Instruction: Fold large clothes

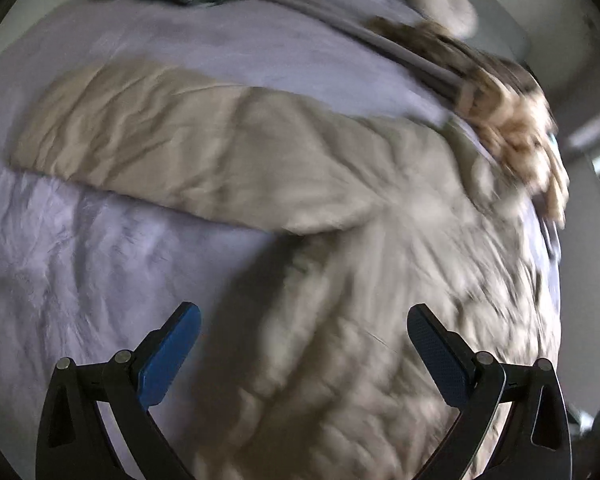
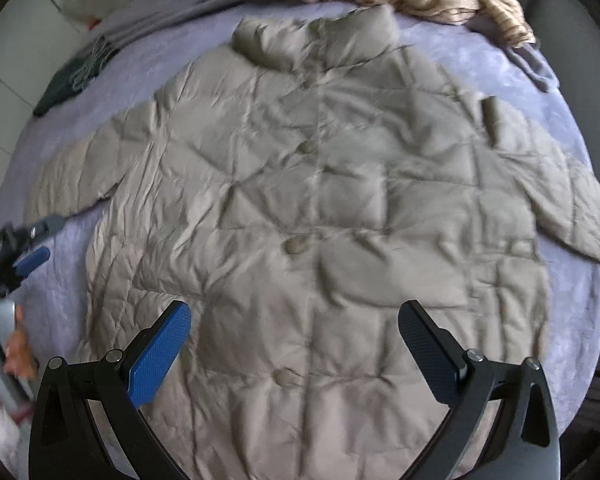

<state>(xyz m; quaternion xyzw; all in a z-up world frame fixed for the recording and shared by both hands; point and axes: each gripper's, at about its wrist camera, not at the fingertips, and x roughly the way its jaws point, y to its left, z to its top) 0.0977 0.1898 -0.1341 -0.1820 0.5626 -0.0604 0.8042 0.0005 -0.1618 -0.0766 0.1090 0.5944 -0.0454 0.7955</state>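
1 quilted beige jacket [image 2: 316, 208] lies flat, buttoned front up, on the lavender bed cover [image 2: 572, 320], collar at the far end and hem nearest, so its long axis runs straight away from the right hand-held gripper [image 2: 294, 344], which hovers spread and empty over the hem. Its left sleeve [image 1: 172, 144] stretches sideways, ahead of the left hand-held gripper [image 1: 304, 352], also spread and holding nothing, likely nearer for that fold.

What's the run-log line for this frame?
stage: pre-fold | jacket: flat on bedspread, buttoned, sleeves out | left tool: open, empty | right tool: open, empty, over hem
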